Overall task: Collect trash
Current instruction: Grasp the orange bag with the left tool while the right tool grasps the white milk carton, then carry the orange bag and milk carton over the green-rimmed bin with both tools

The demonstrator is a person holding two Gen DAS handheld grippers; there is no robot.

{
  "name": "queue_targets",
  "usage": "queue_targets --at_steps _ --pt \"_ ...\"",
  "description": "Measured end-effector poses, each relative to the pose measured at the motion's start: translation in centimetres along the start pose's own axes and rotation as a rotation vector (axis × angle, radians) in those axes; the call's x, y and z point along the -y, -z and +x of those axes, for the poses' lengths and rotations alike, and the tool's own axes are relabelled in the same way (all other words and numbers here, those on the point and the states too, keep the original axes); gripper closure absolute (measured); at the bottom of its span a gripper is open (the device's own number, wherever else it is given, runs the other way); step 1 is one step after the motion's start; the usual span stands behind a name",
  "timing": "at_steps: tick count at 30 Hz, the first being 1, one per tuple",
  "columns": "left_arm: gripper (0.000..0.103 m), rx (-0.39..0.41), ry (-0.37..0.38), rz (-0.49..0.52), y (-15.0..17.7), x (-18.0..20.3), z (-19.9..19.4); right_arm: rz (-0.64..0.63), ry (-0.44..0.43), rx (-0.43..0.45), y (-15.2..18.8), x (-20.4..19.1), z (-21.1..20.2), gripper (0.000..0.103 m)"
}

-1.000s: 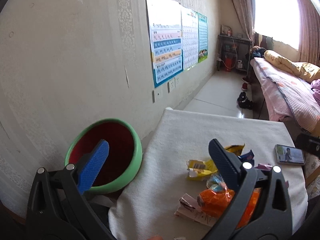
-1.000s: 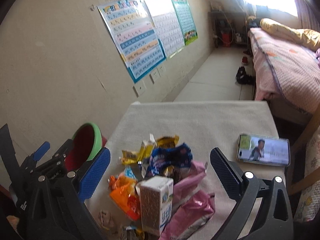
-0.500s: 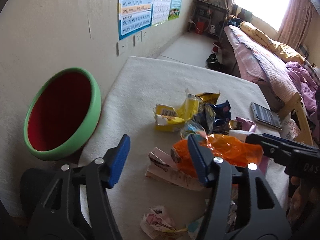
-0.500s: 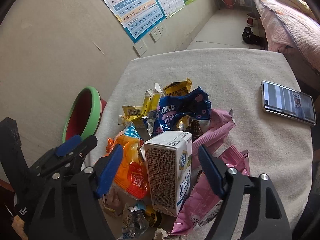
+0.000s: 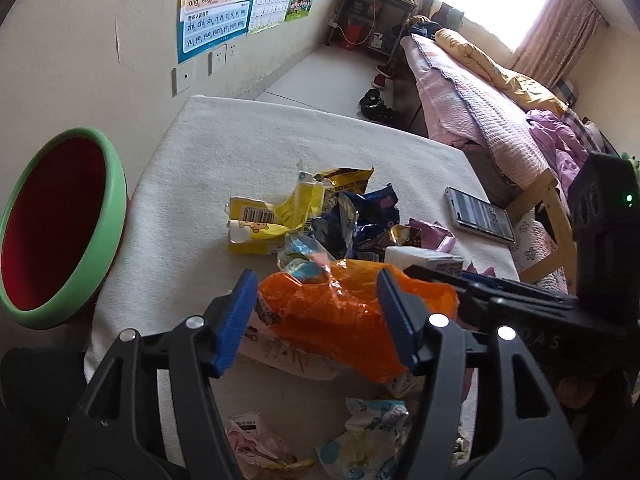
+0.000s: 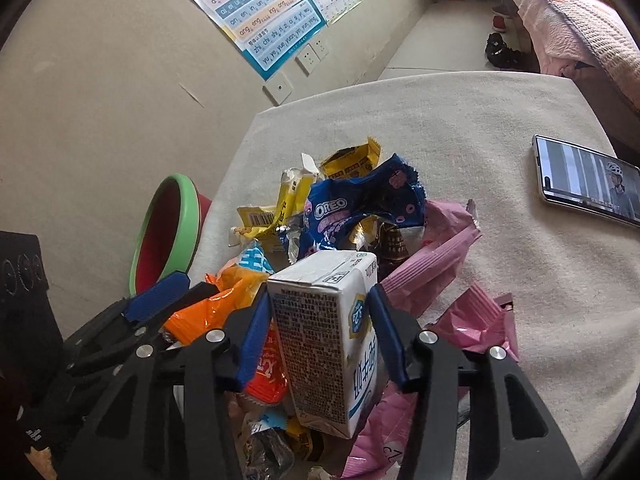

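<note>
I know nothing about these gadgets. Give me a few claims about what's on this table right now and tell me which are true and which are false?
1. The right gripper has a white drink carton between its blue pads. True; its jaws have just been closing.
2. The orange wrapper lies between the left gripper's fingers. True.
3. The green-rimmed bin stands on the tabletop among the trash. False: it sits beside the table's edge, near the wall.
4. The phone is buried under the wrappers. False: it lies apart from the pile, screen up and lit.
5. The blue Oreo packet is already inside the bin. False: it lies in the pile.
</note>
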State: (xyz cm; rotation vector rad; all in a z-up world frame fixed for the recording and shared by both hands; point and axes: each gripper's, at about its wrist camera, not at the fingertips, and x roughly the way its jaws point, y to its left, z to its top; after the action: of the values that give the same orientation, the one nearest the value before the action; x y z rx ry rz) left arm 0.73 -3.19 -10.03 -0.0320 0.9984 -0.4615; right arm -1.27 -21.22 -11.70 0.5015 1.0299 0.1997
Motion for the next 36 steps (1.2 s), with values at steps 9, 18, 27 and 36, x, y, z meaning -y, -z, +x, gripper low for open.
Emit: queue_targets --at_steps 9,18,27,36 --pt "0.036 -0.04 0.126 -0.005 0.1 1.4 -1.1 0.141 -0.025 0.149 -1.1 3.6 -3.8 0.06" --pt "0.034 -0.058 0.071 0.1 0.9 4.8 0.1 0.109 -0.012 0.248 -1.6 3.1 -6.1 0.06" --pt "0.025 -0.026 -0.033 0.103 -0.1 1.4 0.4 0.104 -0.029 0.243 -1.6 3.2 -5.9 0.06" --pt "0.024 -0.127 0.051 0.025 0.0 -1.1 4.1 0.095 -0.032 0.211 -1.5 3.0 -5.1 0.06"
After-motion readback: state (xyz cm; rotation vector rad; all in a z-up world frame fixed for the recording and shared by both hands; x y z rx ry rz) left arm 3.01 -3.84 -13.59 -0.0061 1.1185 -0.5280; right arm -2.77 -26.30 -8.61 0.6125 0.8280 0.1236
